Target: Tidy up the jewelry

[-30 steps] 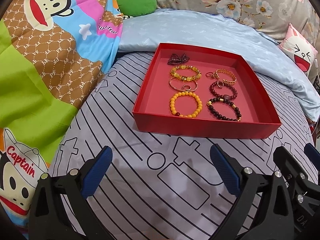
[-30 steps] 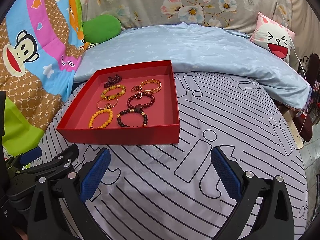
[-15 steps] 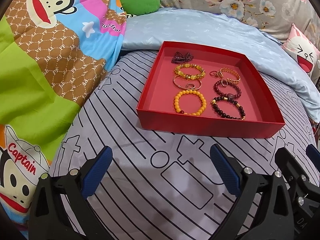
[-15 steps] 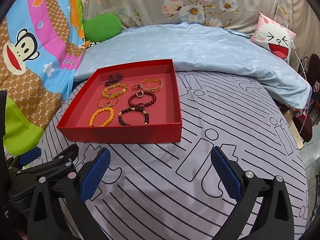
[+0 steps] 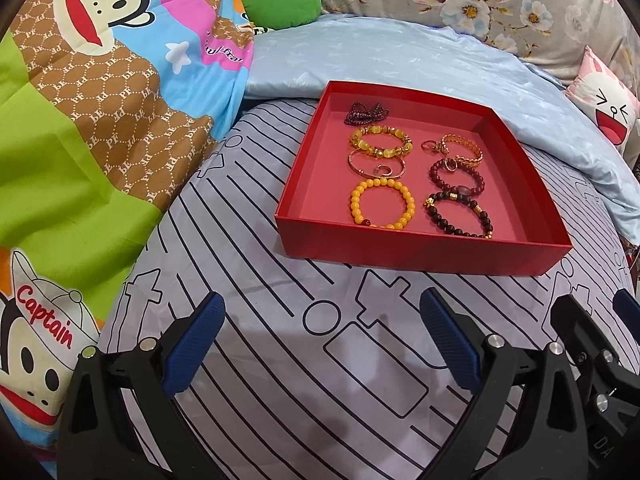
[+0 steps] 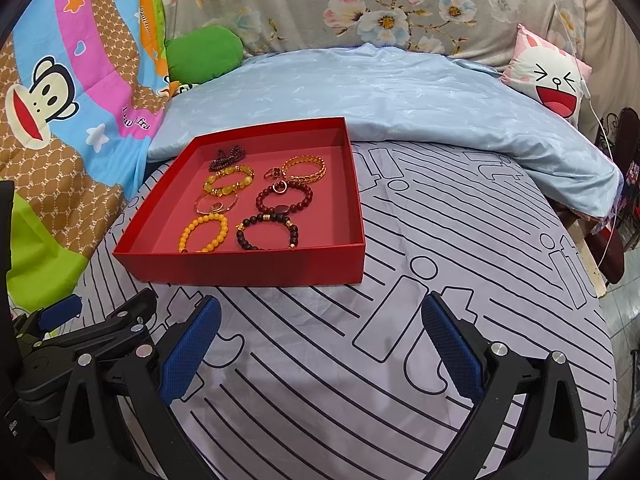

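Observation:
A shallow red tray sits on the striped grey bedsheet. It holds several bracelets and rings: an orange bead bracelet, a dark bead bracelet, a yellow stone bracelet, a gold chain bracelet, a dark red bead bracelet and a thin bangle. My left gripper is open and empty, just short of the tray's front wall. My right gripper is open and empty, to the tray's front right.
A light blue quilt lies folded behind the tray. A cartoon monkey blanket rises on the left. A green cushion and a pink face pillow lie at the back. The bed's right edge drops off.
Both grippers have moved slightly forward and the left one leftward, so the tray sits a little nearer and more to the right in the left view. Both jaws stay open.

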